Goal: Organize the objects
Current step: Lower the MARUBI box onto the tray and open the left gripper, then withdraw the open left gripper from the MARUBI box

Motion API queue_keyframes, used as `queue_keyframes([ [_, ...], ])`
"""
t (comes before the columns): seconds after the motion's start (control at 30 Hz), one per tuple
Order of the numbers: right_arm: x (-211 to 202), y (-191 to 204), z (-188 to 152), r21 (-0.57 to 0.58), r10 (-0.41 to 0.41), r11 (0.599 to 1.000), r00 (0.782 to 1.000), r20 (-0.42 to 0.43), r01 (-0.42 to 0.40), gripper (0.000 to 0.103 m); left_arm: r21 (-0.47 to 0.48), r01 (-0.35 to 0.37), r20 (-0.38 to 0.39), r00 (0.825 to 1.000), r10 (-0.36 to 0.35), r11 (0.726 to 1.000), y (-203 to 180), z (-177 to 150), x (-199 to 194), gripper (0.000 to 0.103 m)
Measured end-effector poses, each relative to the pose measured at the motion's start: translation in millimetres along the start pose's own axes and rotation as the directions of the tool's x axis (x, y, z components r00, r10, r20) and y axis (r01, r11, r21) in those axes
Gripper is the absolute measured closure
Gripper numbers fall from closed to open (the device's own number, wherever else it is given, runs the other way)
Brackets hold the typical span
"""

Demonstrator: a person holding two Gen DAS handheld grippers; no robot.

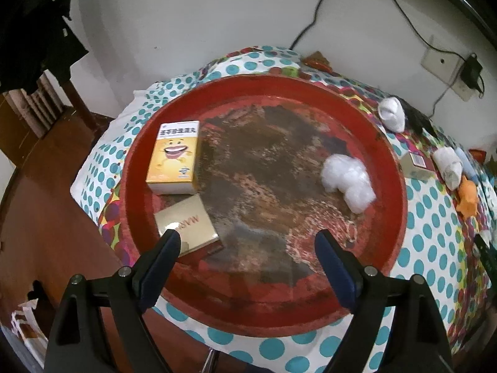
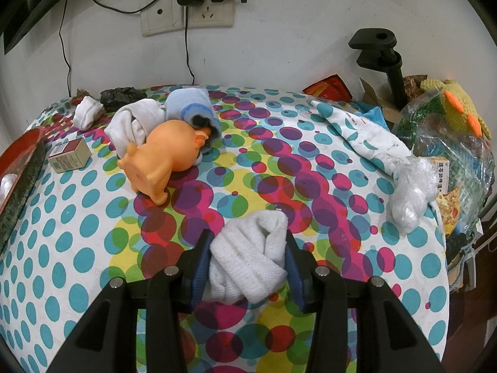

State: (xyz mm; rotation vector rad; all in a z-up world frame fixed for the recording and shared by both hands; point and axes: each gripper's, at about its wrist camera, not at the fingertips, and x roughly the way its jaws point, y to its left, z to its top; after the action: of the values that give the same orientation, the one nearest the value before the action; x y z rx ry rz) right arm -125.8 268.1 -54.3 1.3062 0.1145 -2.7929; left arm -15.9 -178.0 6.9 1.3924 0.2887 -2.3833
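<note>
Holding a white sock [image 2: 248, 258] in our right jaws, left jaws spread empty, we next carry it to the red tray [image 1: 388, 171].

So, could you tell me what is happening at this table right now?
A person is sorting things with two handheld grippers. The left gripper hangs open and empty over the red tray, which holds a yellow box, a gold box and a white plastic wad. The right gripper has its fingers shut on a rolled white sock above the dotted cloth.
</note>
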Motion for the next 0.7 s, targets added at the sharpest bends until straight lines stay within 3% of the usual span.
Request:
queue_keyframes([
  [0.2, 0.0, -1.1, -0.3, 0.0, 0.0, 1.0, 1.0, 0.001, 0.0, 0.059, 0.041, 0.0, 0.0, 1.0, 0.0, 0.999, -11.0, -2.5, -2.1, 0.017],
  [0.7, -2.5, 3.4, -0.1, -0.012, -0.017, 1.0, 1.0, 0.003, 0.017, 0.06, 0.045, -0.003, -0.016, 1.0, 0.003, 0.999, -4.4, -5.9, 4.2, 0.017],
])
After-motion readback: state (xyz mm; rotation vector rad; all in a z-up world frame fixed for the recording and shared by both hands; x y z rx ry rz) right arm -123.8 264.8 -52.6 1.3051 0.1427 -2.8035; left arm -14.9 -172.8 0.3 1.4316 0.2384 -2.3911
